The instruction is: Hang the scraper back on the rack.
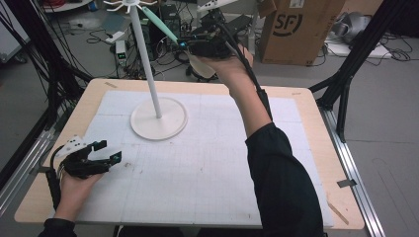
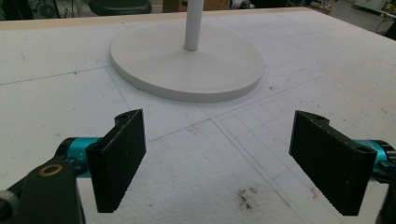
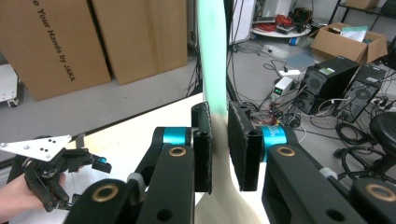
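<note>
The tabletop (image 1: 296,163), pale wood under a white gridded sheet, carried a tall white stand (image 1: 148,64): a round base toward the far left of the sheet, a slim pole rising from its middle, and a ring of short hooks at the top. In the left gripper view the base lay just ahead of the jaws.

The right tongs (image 1: 184,45) were raised high above the far edge of the tabletop, beside the upper part of the pole. They held a mint-green spatula (image 1: 160,23) by its handle; the handle slanted up toward the hooks, while the pale, wider blade hung below the hand. In the right gripper view the jaws stood nearly closed, the handle (image 3: 212,56) running up between the two pads; whether both pads pressed on it I could not tell.

The left tongs (image 1: 109,151) rested low on the near left of the sheet, jaws spread wide with nothing between them.
</note>
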`<action>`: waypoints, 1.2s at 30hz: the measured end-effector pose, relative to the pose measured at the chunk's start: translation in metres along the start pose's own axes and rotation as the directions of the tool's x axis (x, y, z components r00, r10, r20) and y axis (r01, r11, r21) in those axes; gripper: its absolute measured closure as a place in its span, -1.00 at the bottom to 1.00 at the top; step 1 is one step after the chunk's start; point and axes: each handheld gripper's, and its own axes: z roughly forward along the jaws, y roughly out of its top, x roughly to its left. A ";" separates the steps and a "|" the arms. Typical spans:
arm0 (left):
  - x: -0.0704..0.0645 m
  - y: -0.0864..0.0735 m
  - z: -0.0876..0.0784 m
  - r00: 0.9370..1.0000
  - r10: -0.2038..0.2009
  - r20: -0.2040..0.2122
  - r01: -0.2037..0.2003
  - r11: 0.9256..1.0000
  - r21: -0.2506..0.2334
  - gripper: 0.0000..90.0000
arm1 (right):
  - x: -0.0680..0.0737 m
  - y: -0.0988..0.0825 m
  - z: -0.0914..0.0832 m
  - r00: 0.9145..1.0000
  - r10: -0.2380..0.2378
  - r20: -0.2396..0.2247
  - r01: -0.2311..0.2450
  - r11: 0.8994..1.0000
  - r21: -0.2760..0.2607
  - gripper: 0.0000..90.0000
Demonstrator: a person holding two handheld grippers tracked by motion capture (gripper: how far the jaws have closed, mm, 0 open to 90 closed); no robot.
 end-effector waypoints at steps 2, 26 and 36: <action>0.000 0.000 0.000 1.000 0.001 0.000 -0.001 1.000 0.003 -0.57 | 0.001 -0.001 0.001 1.000 0.004 0.002 -0.004 1.000 0.009 0.48; 0.006 0.000 -0.002 0.999 -0.021 -0.031 0.020 0.999 -0.025 -0.58 | -0.028 -0.179 -0.067 0.994 0.020 -0.108 -0.017 0.999 0.032 -0.41; 0.009 0.002 -0.005 0.998 -0.030 -0.055 0.028 0.999 -0.043 -0.59 | -0.045 -0.283 -0.106 0.986 0.160 -0.035 -0.161 0.987 -0.011 -0.54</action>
